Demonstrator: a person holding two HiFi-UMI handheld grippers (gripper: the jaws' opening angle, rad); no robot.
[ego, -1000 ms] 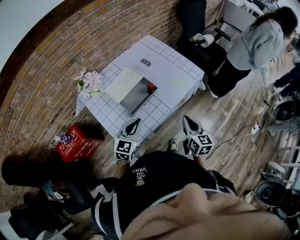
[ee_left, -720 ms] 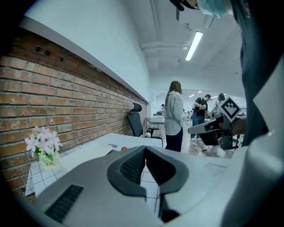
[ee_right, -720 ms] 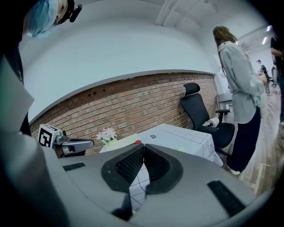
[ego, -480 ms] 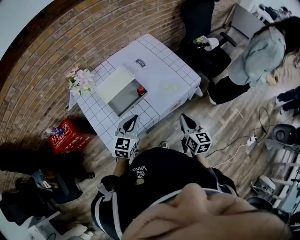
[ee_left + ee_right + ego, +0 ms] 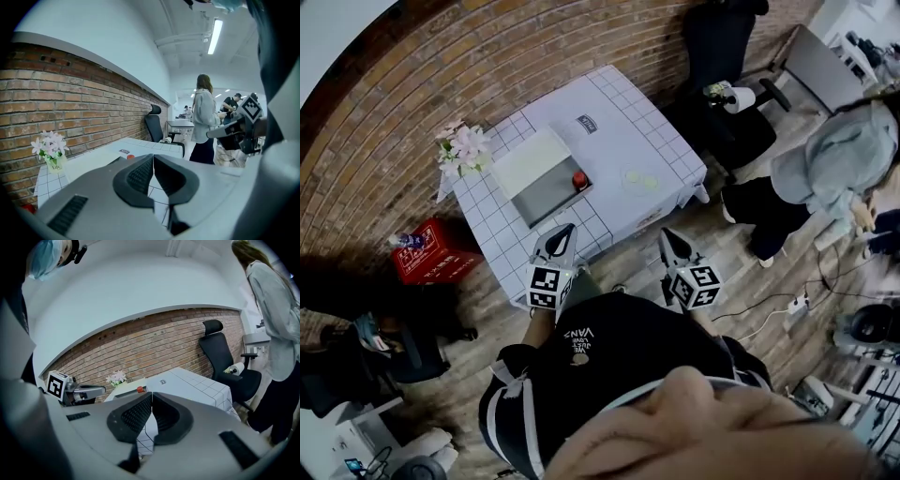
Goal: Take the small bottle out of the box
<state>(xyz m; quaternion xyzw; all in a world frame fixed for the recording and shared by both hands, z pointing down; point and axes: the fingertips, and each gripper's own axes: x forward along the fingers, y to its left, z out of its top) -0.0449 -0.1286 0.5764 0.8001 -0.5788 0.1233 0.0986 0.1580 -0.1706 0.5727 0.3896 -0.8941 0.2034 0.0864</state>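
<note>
Resting in box (image 5: 541,196), small bottle (image 5: 578,180), well beyond fingers (image 5: 562,239)

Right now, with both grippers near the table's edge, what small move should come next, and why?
Probably step closer and bring the right gripper toward the box, opening its jaws on the way. It and the left gripper are shut and empty, held near the edge of the table, while the small bottle with the red cap stands inside the open box, seemingly beyond reach.
</note>
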